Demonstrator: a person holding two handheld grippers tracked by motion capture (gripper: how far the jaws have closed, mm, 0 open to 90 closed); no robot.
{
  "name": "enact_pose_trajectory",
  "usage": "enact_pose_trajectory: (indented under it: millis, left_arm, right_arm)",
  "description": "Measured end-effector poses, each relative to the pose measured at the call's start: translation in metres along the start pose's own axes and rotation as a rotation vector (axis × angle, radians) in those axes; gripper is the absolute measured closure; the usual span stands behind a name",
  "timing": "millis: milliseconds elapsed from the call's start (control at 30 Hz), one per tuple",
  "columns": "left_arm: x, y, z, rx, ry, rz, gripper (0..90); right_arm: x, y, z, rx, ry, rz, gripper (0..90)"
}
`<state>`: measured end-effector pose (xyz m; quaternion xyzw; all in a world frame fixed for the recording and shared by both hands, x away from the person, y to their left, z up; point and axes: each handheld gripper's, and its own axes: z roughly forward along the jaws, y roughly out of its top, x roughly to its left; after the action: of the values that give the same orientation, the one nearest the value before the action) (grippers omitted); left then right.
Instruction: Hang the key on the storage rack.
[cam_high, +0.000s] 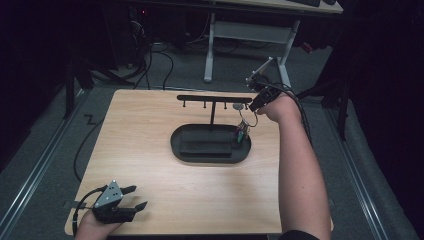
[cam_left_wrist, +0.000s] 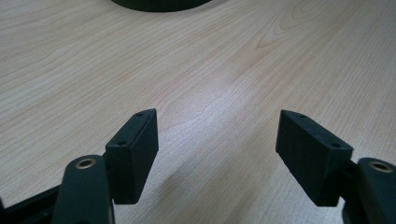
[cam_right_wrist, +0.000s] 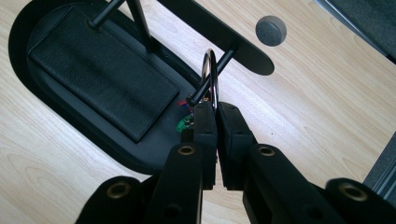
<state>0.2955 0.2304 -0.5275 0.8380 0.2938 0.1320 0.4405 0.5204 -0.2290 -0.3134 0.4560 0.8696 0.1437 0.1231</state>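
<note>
Two grippers are seen: the left gripper (cam_high: 131, 198) is rested at the counter's (cam_high: 150, 130) near left corner, fingers wide and empty. Farther off, near the far right corner, a metal key ring (cam_right_wrist: 211, 74) is pinched in the right gripper's (cam_right_wrist: 217, 112) fingers beside a peg of the black rack (cam_high: 214, 98), above the oval tray (cam_high: 176, 145).

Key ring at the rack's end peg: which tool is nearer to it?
Right. The right tool is shut on the key ring beside the rack peg. The left tool rests open at the table's near left corner, far away.
</note>
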Motion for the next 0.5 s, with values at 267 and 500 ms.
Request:
enact_pose_trajectory:
  millis: [267,500]
  left_arm:
    - [-0.0001,-0.0004,0.0011,-0.004,0.001,0.002,30.2]
    - [0.0,0.0002,0.0019,-0.003,-0.001,0.004,29.9]
  right_arm:
    - [0.0014,0.0039,-0.001,-0.028,-0.041,0.012,78.7]
    - [0.0083,-0.003,-0.0075,-0.058,-0.045,0.004,69.5]
